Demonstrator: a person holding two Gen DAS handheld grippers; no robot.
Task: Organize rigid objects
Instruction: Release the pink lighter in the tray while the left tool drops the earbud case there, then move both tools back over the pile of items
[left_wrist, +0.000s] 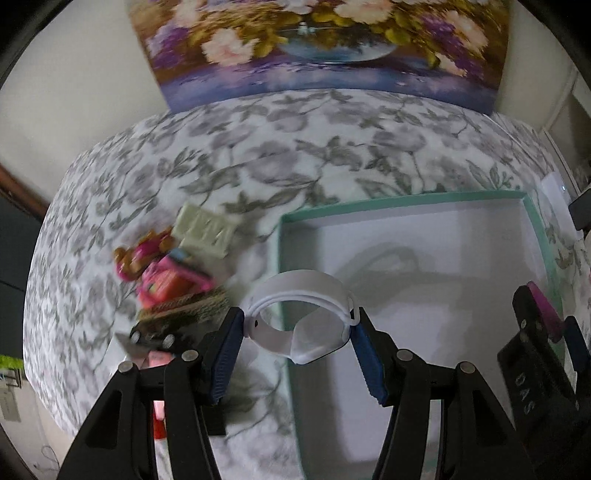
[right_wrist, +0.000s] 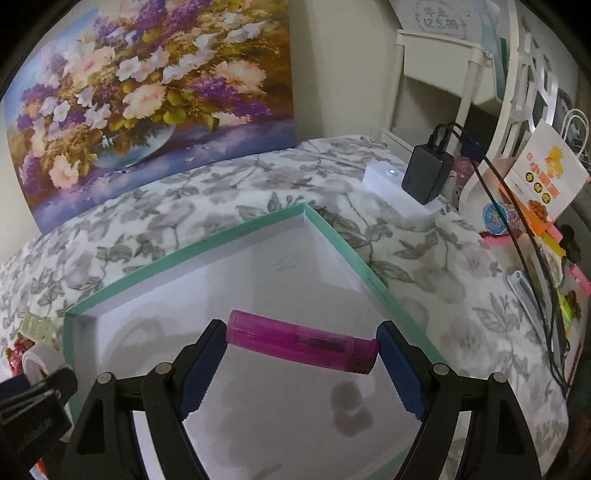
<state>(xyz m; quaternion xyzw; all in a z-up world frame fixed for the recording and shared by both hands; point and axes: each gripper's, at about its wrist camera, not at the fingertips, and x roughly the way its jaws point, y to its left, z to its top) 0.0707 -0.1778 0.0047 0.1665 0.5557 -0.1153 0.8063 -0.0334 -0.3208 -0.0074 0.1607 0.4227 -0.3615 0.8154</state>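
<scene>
So far nothing lies in the teal-rimmed box (left_wrist: 539, 236): from the left wrist, the left hand-held gripper (left_wrist: 299, 332) pinches a white ring-shaped piece (left_wrist: 299, 314) above the box's edge, a toy pile (left_wrist: 173, 273) waiting on the bed (left_wrist: 258, 155). From the right wrist, the right hand-held gripper (right_wrist: 301, 345) clamps a pink lighter (right_wrist: 301, 341) end to end over the box.
</scene>
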